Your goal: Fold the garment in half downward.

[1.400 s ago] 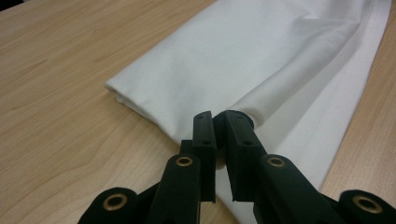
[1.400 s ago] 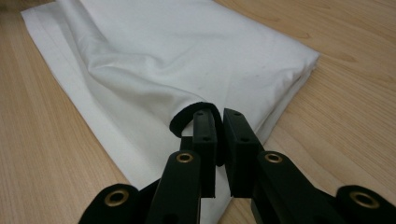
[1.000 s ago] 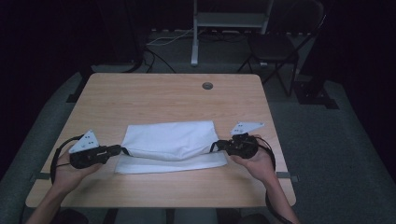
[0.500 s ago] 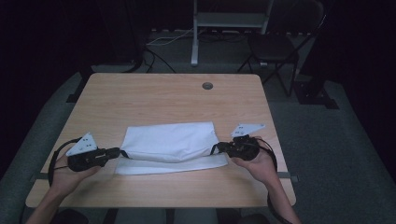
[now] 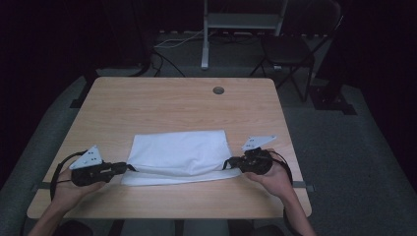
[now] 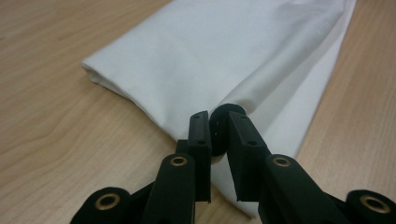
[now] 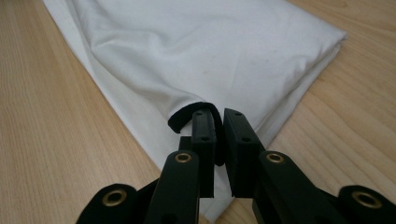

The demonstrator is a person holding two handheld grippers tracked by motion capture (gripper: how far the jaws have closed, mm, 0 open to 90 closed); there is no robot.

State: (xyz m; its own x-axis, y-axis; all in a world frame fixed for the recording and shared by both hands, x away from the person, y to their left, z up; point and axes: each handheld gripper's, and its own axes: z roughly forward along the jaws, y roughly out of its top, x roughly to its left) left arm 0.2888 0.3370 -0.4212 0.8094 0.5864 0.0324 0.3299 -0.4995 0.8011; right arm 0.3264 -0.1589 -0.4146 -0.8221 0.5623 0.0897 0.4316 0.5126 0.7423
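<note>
We have the white cloth (image 5: 179, 155) lying folded on the near half of the counter (image 5: 172, 105), its upper layer stopping short of the near edge so a strip of the lower layer shows.

Left gripper (image 5: 120, 168): the fingers (image 6: 200, 140) are clenched on the near left corner of the upper layer; in the left gripper view the fabric fans out taut from the pinch.

Right gripper (image 5: 230, 162): the fingers (image 7: 205, 135) are clenched on the near right corner, with a dark hem or tab (image 7: 187, 115) curling beside the pinch.

Judgement: we are mid-fold, both corners in hand. To do it well we should lift both corners together and level, keep the edge between them lightly stretched so it does not sag, and carry it in one even sweep. Pulling harder on one side would skew the fold; a shallow pinch could slip.
</note>
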